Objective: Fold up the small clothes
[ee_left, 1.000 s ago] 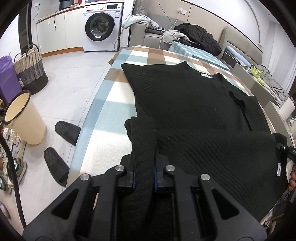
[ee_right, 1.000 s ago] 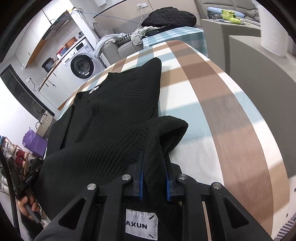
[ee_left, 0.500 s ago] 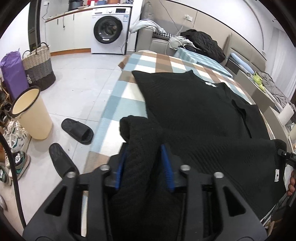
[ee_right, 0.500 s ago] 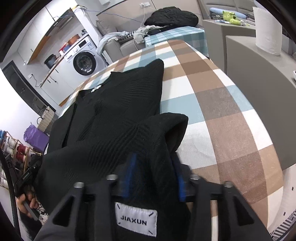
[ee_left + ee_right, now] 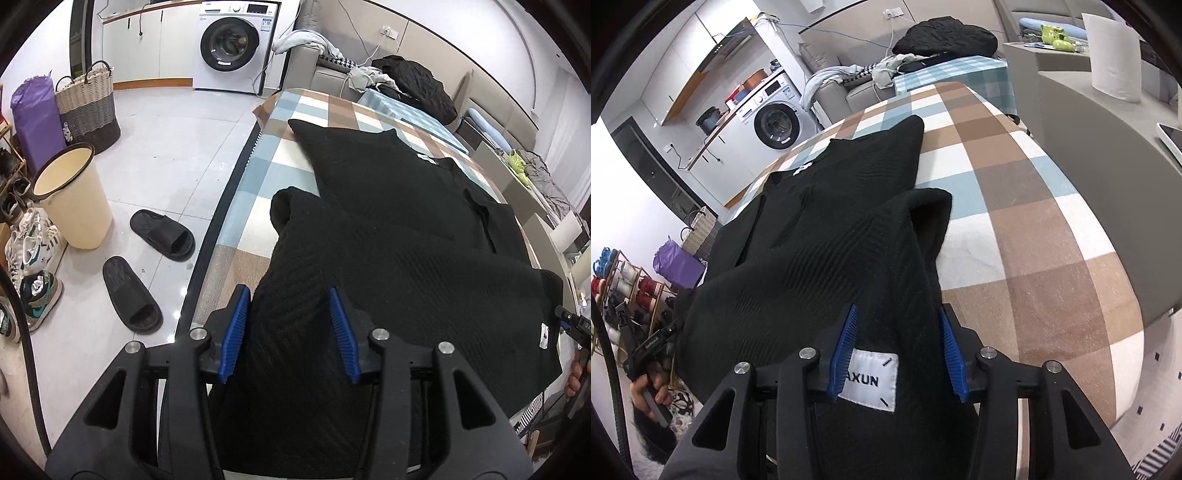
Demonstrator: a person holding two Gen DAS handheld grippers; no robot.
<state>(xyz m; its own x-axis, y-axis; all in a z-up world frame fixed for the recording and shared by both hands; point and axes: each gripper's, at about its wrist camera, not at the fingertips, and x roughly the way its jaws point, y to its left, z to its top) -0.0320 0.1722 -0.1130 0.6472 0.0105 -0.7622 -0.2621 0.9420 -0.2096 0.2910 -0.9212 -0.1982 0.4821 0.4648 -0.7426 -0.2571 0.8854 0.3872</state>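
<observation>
A black knitted sweater (image 5: pixel 399 221) lies spread on the checked tablecloth (image 5: pixel 258 177), its near part folded up over the rest. My left gripper (image 5: pixel 288 325) is open, its blue pads wide on either side of the sweater's near left corner, which drapes between them. My right gripper (image 5: pixel 897 347) is open too, with the near right corner and its white brand label (image 5: pixel 871 380) lying between the pads. The sweater (image 5: pixel 827 229) also shows in the right wrist view on the cloth (image 5: pixel 1015 206).
On the floor to the left are two black slippers (image 5: pixel 162 236), a cream bin (image 5: pixel 70 195), sneakers and a woven basket (image 5: pixel 88 107). A washing machine (image 5: pixel 232 44) and a sofa with clothes stand behind. A grey counter (image 5: pixel 1108 110) borders the table's right side.
Both grippers, shut on the sweater's corners a second ago, have opened and pulled back toward the near edge. The corners now rest loose between the pads.
</observation>
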